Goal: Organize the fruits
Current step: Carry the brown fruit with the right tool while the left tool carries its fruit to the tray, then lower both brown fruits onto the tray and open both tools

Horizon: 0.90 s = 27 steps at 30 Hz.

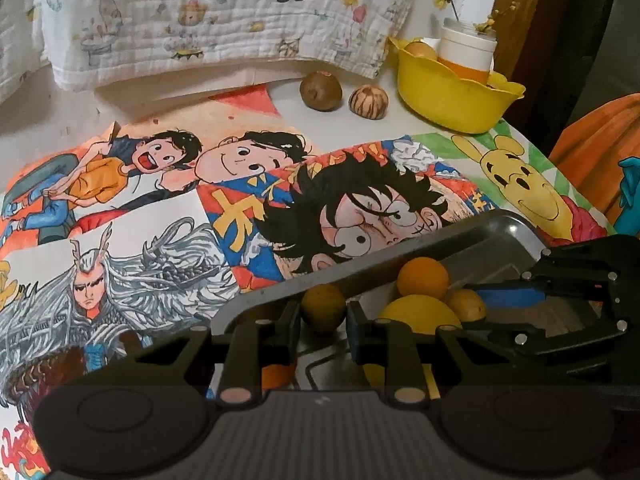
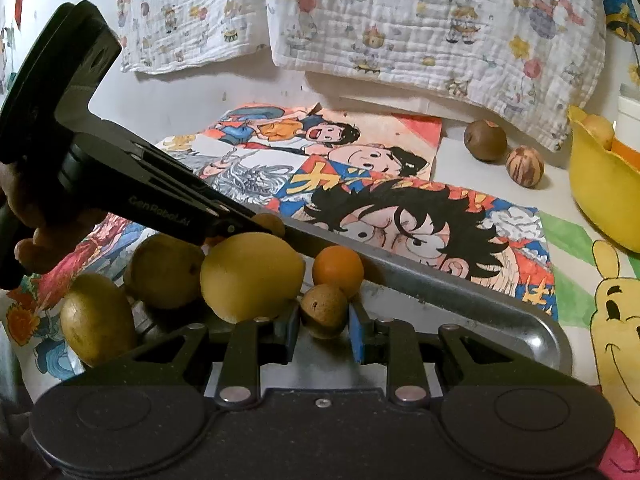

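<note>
Cartoon-print paper covers table; both grippers, left (image 1: 323, 320) and right (image 2: 324, 322), clenched empty over shiny metal tray (image 2: 460, 292) (round fruit inside).

Clearly a home, a lived-in family room rather than any lab or shop. Hand-coloured cartoon drawings (image 1: 344, 208) spread flat over a white tabletop (image 1: 48, 120). Quilted children's blankets (image 2: 436, 20) printed with little animals and balloons hanging at the back. Yellow plastic bowl (image 1: 448, 100) off to the side, white cup (image 1: 466, 46) with a dried flower sprig standing in it. Metal baking tray (image 2: 472, 300) up front.
</note>
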Motion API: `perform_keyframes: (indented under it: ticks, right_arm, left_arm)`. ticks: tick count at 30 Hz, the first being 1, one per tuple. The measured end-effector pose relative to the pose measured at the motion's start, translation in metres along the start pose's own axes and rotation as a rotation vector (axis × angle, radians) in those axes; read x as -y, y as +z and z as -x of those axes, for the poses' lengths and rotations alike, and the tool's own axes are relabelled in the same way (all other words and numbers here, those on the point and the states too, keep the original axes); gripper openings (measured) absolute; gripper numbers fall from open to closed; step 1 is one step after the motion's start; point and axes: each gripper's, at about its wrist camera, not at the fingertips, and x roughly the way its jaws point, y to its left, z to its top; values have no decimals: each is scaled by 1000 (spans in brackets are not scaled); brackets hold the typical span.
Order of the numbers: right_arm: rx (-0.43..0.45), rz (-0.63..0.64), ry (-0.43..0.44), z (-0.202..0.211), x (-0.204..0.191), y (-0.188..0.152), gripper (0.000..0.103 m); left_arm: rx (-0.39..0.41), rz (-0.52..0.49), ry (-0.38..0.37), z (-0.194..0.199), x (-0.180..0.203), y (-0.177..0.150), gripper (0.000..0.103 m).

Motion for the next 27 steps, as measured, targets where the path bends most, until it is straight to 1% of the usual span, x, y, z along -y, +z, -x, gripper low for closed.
perform_keyframes:
  ticks: [9, 13, 22, 25, 27]
  right_arm:
    - [-25, -10, -1, -2, 0, -3, 28]
    - [-26, -14, 0, -3, 0, -4, 29]
    - [-15, -26, -6, -1, 1, -4, 30]
    - [-10, -40, -7, 1, 2, -4, 33]
    - [-6, -54, -7, 4, 3, -4, 37]
  left_arm:
    - [-28, 8, -7, 0, 1, 2, 27]
    - [-46, 21, -11, 1, 1, 3, 27]
    - [-54, 40, -15, 2, 0, 3, 27]
    - [-52, 51, -22, 4, -1, 2, 27]
    - [-49, 69, -29, 6, -3, 1, 28]
